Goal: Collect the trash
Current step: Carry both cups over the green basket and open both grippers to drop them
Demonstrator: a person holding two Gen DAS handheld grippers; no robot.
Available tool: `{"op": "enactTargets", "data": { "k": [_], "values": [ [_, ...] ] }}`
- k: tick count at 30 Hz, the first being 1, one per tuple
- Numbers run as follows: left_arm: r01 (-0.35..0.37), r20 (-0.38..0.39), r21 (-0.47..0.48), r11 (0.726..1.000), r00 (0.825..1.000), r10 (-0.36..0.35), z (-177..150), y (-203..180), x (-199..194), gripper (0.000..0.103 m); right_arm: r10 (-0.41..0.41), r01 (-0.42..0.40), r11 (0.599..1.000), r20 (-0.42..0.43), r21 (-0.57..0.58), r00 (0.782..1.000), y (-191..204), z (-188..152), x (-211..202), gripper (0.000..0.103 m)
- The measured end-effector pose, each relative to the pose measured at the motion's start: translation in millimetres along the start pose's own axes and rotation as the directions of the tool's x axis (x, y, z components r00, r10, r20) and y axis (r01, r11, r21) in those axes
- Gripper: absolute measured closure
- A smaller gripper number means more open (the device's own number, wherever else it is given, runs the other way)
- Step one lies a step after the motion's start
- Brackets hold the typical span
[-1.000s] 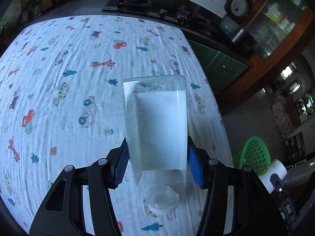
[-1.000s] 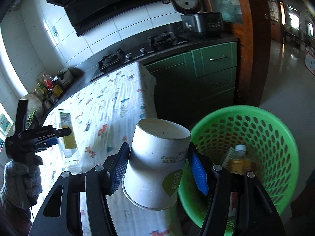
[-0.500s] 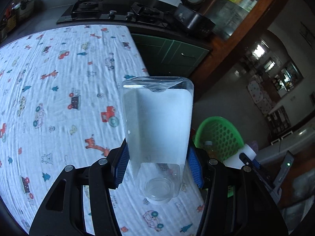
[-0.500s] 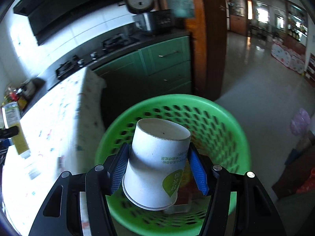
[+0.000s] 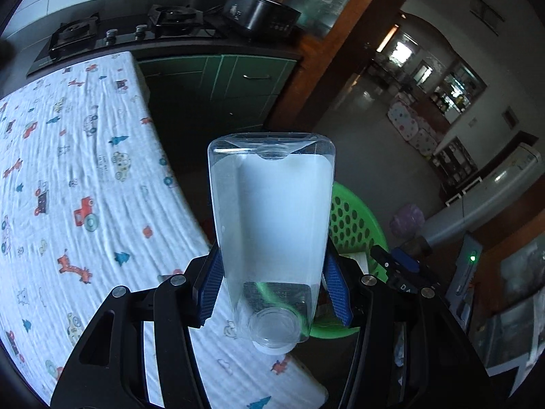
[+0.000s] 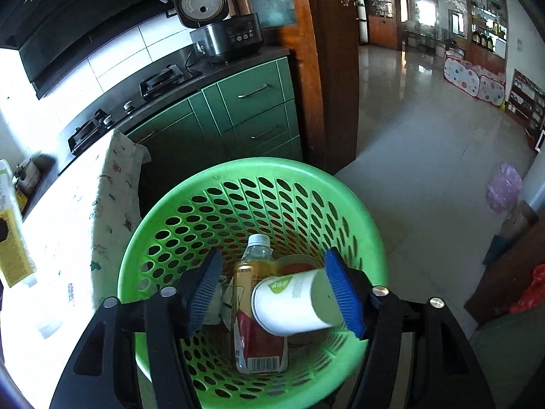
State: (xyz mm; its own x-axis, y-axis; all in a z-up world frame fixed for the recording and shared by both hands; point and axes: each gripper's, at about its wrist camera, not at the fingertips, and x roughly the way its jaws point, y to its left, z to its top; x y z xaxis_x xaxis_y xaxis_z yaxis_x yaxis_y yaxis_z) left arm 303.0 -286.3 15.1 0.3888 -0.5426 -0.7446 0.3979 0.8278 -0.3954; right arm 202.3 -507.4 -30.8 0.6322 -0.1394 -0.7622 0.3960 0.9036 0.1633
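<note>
Right wrist view: the right gripper (image 6: 274, 291), jaws just spread, hangs over the green basket (image 6: 351, 201); the paper cup (image 6: 293, 301) lies inside on a bottle (image 6: 253, 303), possibly touching one pad. The left gripper (image 5: 272, 284) pinches a clear bottle (image 5: 272, 218) near the basket; it could collide with the right gripper or miss the rim.

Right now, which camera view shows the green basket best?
The right wrist view. It looks down into the green basket, so the whole rim, a bottle and a paper cup inside are seen. The left wrist view shows only part of its wall, behind the clear bottle.
</note>
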Motion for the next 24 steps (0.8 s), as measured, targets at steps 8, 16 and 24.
{"op": "enactTargets", "data": {
  "k": [8, 16, 24],
  "values": [
    [0.020, -0.049, 0.080, 0.997, 0.999, -0.016, -1, -37, 44, 0.049, 0.034, -0.034, 0.999, 0.025, 0.005, 0.999, -6, -14, -30, 0.022],
    [0.019, -0.085, 0.141, 0.990, 0.996, -0.007, -5, -57, 79, 0.049, 0.035, -0.033, 0.998, 0.038, -0.046, 0.999, -3, -33, -46, 0.018],
    [0.017, -0.093, 0.172, 0.985, 0.996, 0.000, -7, -58, 88, 0.047, 0.055, -0.053, 0.997, 0.042, -0.047, 0.998, -2, -46, -52, 0.018]
  ]
}}
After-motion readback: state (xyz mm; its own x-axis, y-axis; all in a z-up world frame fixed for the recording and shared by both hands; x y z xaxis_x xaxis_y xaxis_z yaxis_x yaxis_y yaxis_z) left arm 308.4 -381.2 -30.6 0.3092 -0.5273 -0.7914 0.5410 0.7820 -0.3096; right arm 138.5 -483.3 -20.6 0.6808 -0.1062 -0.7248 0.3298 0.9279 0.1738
